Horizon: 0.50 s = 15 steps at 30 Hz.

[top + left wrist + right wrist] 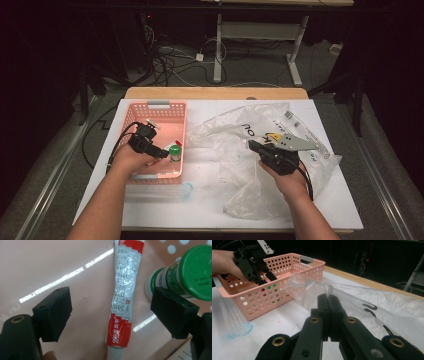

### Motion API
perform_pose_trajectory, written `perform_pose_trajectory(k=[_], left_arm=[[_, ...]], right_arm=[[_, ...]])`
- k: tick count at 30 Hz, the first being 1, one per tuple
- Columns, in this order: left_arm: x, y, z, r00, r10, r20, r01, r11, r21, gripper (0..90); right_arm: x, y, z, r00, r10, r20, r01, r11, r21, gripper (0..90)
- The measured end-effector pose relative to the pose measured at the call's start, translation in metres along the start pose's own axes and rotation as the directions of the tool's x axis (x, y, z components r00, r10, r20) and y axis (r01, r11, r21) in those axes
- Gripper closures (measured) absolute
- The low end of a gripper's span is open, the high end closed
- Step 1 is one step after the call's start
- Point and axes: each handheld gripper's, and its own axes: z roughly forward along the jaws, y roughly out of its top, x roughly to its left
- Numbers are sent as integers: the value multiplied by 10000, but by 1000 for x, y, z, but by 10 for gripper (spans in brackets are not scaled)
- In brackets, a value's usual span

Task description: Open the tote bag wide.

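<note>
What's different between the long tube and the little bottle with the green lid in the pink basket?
The tube is long, flat and crinkly; the bottle is short and round. The tube is red and silver with a white cap at its end; the bottle has a wide green lid and a green-and-white label. In the left gripper view the tube lies between the open jaws; the bottle sits off to one side. Both lie in the pink basket.

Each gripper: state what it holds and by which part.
The right gripper is shut on an edge of the clear plastic bag. The left gripper holds nothing; its jaws stand open either side of the ointment tube in the pink basket.
</note>
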Motion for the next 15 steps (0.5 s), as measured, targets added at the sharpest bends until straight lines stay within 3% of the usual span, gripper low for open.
perform_pose_trajectory(k=[6, 10, 15], left_arm=[[-1, 1, 6, 9999, 108, -101, -104, 9995, 297, 240], [-4, 1, 8, 9992, 400, 34, -401, 9977, 545, 341], [-9, 2, 9, 9952, 953, -201, -940, 9940, 562, 458]], right_arm=[[1, 0, 0, 9999, -105, -8, 105, 9999, 33, 900], [1, -1, 0, 9999, -110, -21, 110, 9999, 51, 900], [2, 0, 1, 10000, -88, -39, 88, 9999, 66, 900]])
